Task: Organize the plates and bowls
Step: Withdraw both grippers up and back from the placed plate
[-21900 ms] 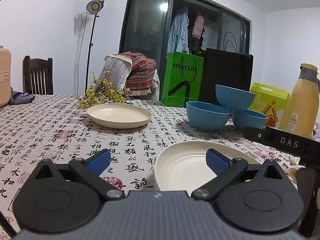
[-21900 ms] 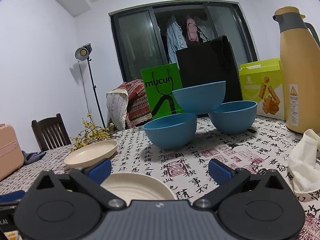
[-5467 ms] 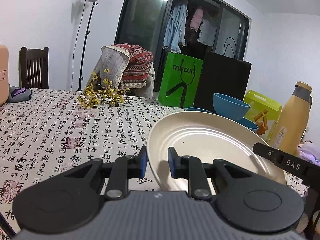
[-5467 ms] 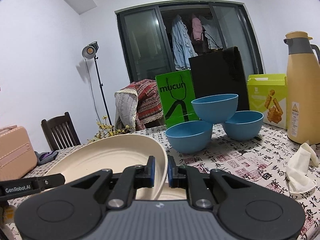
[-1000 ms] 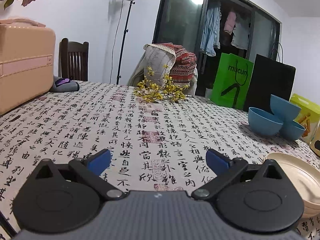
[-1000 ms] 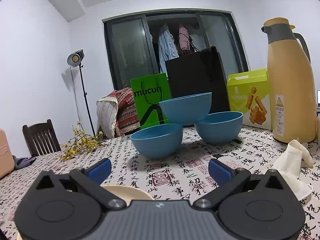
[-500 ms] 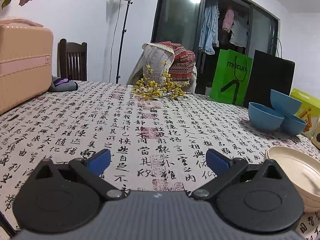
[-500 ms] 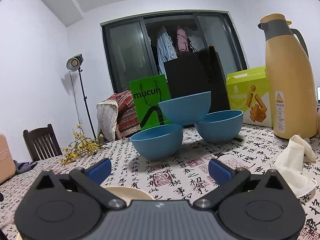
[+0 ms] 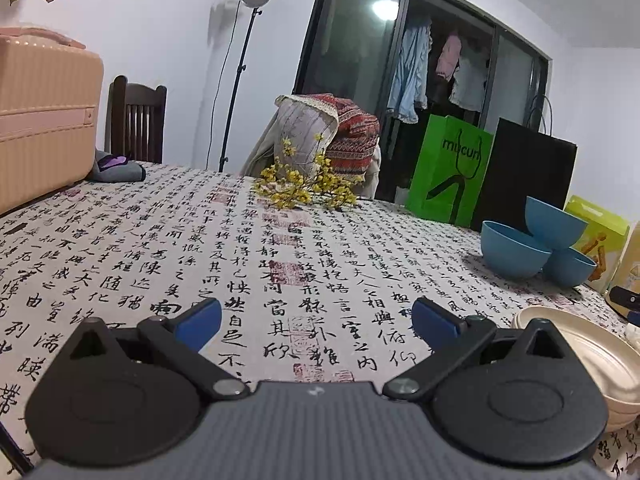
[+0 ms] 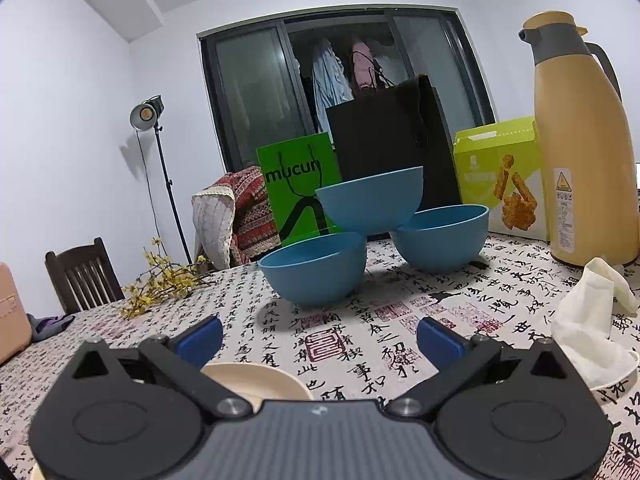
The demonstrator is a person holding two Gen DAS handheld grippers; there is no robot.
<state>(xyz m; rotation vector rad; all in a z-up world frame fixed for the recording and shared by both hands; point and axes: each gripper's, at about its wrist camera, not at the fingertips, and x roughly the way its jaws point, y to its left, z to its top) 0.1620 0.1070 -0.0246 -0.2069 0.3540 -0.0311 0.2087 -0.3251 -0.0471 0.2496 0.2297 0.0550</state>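
A table (image 9: 280, 240) draped in a calligraphy-print cloth fills both views, and the three blue bowls serve as its landmark. Behind the bowls stand a black bag (image 10: 384, 152), a green bag (image 10: 298, 196) and a tall yellow flask (image 10: 580, 140); a crumpled white tissue (image 10: 592, 320) lies in front of the flask. The cream plates (image 9: 592, 356) sit stacked on the near side of the bowls, apparently already gathered into one pile, their rim showing just under the right tongs (image 10: 318, 338). The bowls themselves are unsorted: the top bowl (image 10: 370, 204) perches tilted across the rims of the left bowl (image 10: 316, 272) and the right bowl (image 10: 440, 236). Both the right tongs and the left tongs (image 9: 316, 320) gape wide and carry nothing, the left set aimed at bare cloth well left of the bowls. The plate step looks finished; the bowls seem next. That move likely calls for lifting the perched bowl by its rim without nudging its two supports, then nesting all three.
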